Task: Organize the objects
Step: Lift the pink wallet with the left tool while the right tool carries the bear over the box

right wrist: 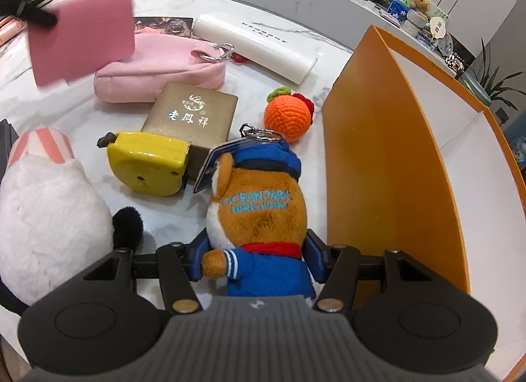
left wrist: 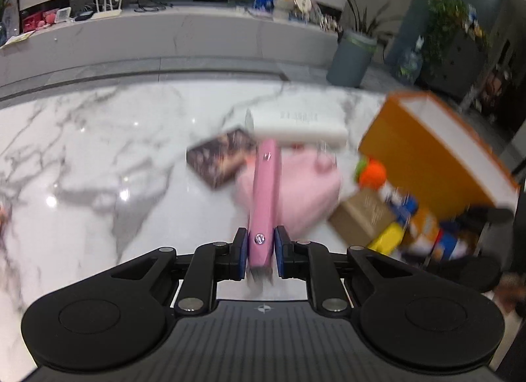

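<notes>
My left gripper (left wrist: 261, 234) is shut on the near end of a flat pink case (left wrist: 265, 181), held edge-up above the marble table (left wrist: 82, 168). In the right wrist view the same pink case (right wrist: 82, 36) hangs at the upper left, over a pink pouch (right wrist: 157, 69). My right gripper (right wrist: 256, 252) is shut on a brown plush toy (right wrist: 259, 214) in a blue outfit and cap, its pads pressing the toy's sides. An open orange box (right wrist: 388, 151) with a white inside stands just right of the toy; the left wrist view shows the orange box (left wrist: 427, 158) at the right.
On the table lie a gold-brown gift box (right wrist: 194, 115), a yellow tape measure (right wrist: 148, 165), a crochet orange (right wrist: 287, 115), a long white package (right wrist: 256, 46), a dark booklet (right wrist: 164, 25) and a white plush (right wrist: 42, 217) at the left. A grey counter runs behind.
</notes>
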{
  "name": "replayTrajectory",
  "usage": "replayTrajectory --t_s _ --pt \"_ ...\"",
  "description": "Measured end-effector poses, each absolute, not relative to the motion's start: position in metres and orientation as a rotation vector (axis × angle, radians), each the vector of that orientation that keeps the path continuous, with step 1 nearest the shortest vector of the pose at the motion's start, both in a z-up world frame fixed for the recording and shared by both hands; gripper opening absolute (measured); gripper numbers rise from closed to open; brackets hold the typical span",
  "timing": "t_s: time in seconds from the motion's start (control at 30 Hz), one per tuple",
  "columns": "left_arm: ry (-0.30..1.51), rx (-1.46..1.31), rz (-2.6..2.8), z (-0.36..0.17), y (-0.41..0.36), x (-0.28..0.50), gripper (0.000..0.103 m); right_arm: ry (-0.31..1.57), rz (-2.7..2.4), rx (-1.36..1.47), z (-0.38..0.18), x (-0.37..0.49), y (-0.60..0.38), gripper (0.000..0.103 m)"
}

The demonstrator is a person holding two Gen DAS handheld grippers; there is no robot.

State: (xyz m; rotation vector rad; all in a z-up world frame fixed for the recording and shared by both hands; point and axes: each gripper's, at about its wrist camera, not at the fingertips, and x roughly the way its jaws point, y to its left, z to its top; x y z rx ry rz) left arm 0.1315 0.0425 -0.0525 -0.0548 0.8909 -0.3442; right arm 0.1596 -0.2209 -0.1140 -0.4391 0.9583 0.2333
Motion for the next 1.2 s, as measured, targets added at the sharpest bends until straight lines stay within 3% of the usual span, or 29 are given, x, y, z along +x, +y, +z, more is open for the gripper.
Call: replayTrajectory --t_s 0.2,0.27,0.33,0.43,0.5,0.57,0.6,0.63,1.2 --pt "0.882 0.001 -0.345 -0.061 0.032 0.130 0.020 0.957 0.237 -0.438 -0.114 0.159 -0.222 0.060" --pt "0.902 0.028 -0.334 -0.062 0.027 0.137 0.026 0.957 0.237 -0.439 -0.114 0.158 -0.221 0.060" --pt "0.923 0.061 -0.291 -0.066 0.022 0.146 0.049 0.961 0.235 -0.439 -0.114 0.159 -0.221 0.060" --pt "0.900 0.091 -0.257 -0.066 0.015 0.157 0.061 0.967 0.238 -0.442 -0.114 0.160 -0.220 0.060" --pt "0.906 0.094 -0.265 -0.069 0.010 0.166 0.060 0.968 0.242 -0.441 -0.114 0.161 -0.221 0.060" --pt "0.917 0.110 -0.281 -0.073 0.004 0.172 0.045 0.968 0.245 -0.443 -0.113 0.161 -0.222 0.060" --pt "0.927 0.125 -0.285 -0.075 0.000 0.174 0.029 0.968 0.247 -0.444 -0.113 0.161 -0.221 0.060" --pt "0.924 0.143 -0.278 -0.076 -0.003 0.175 0.027 0.967 0.249 -0.444 -0.113 0.161 -0.222 0.060" --pt "0.907 0.184 -0.266 -0.054 -0.006 0.154 0.021 0.906 0.289 -0.378 -0.096 0.149 -0.231 0.054"
